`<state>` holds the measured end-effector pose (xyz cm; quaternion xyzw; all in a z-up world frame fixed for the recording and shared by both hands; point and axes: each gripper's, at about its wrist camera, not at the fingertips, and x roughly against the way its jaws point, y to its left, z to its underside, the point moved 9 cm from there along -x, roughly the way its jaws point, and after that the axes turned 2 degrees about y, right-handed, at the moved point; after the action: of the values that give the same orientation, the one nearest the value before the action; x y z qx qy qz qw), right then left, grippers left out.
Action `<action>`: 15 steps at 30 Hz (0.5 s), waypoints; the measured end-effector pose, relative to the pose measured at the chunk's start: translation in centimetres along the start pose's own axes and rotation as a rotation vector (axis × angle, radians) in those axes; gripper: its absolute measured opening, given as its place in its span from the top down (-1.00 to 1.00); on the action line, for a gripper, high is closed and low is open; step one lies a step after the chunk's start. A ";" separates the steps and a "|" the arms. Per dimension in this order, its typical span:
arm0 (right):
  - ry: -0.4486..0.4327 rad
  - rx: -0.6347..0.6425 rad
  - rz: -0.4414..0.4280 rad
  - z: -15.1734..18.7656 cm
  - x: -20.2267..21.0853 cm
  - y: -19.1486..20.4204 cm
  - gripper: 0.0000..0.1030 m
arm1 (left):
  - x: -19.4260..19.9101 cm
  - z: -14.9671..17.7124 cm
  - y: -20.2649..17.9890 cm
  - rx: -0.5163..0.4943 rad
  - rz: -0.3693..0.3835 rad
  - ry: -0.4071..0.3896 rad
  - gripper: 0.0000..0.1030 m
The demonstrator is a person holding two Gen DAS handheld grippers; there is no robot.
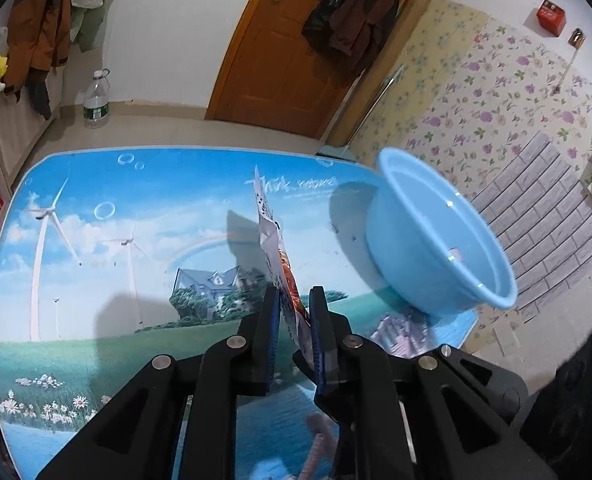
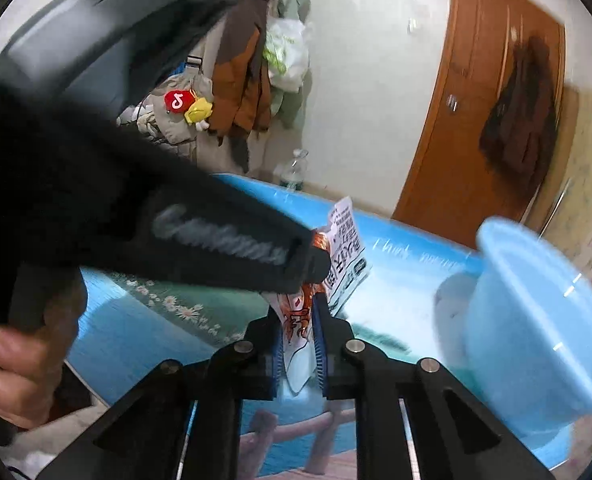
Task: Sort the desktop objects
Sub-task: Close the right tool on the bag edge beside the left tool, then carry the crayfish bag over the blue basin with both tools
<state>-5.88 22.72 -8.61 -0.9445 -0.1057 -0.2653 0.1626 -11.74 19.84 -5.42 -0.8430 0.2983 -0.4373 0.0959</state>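
A white and orange snack packet (image 1: 273, 240) stands on edge above the table, pinched between the blue pads of my left gripper (image 1: 293, 296), which is shut on its lower part. In the right wrist view my right gripper (image 2: 298, 304) is shut on the packet's (image 2: 348, 248) lower end, while the left gripper (image 2: 316, 268) reaches in from the left and clamps the same packet just above. A light blue plastic bowl (image 1: 436, 248) sits empty at the table's right side, to the right of both grippers (image 2: 536, 320).
The table (image 1: 95, 240) has a printed sky-and-meadow top. A hand (image 2: 19, 368) holds the left gripper's handle. Beyond the far edge are a water bottle (image 1: 95, 100) on the floor, a wooden door (image 1: 279, 60) and hanging coats (image 1: 35, 32).
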 end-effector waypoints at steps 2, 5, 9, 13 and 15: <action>-0.037 0.047 0.043 -0.6 0.9 0.2 0.76 | 0.8 -0.4 -0.4 -0.006 0.003 -0.019 0.74; -0.084 0.066 0.084 -1.6 2.3 -0.1 0.77 | 2.0 -1.3 -1.2 -0.022 0.013 -0.048 0.74; -0.116 0.050 0.100 -2.4 3.6 -1.0 0.77 | 3.0 -2.2 -2.5 -0.052 0.015 -0.071 0.74; -0.133 0.012 0.100 -3.0 5.1 -2.5 0.77 | 3.6 -3.0 -4.0 -0.087 0.011 -0.081 0.74; -0.146 -0.003 0.105 -3.3 5.9 -3.3 0.77 | 4.0 -3.6 -5.2 -0.114 0.008 -0.085 0.74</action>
<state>-3.42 25.23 -2.01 -0.9657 -0.0671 -0.1873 0.1666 -10.62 22.01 1.65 -0.8637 0.3220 -0.3828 0.0621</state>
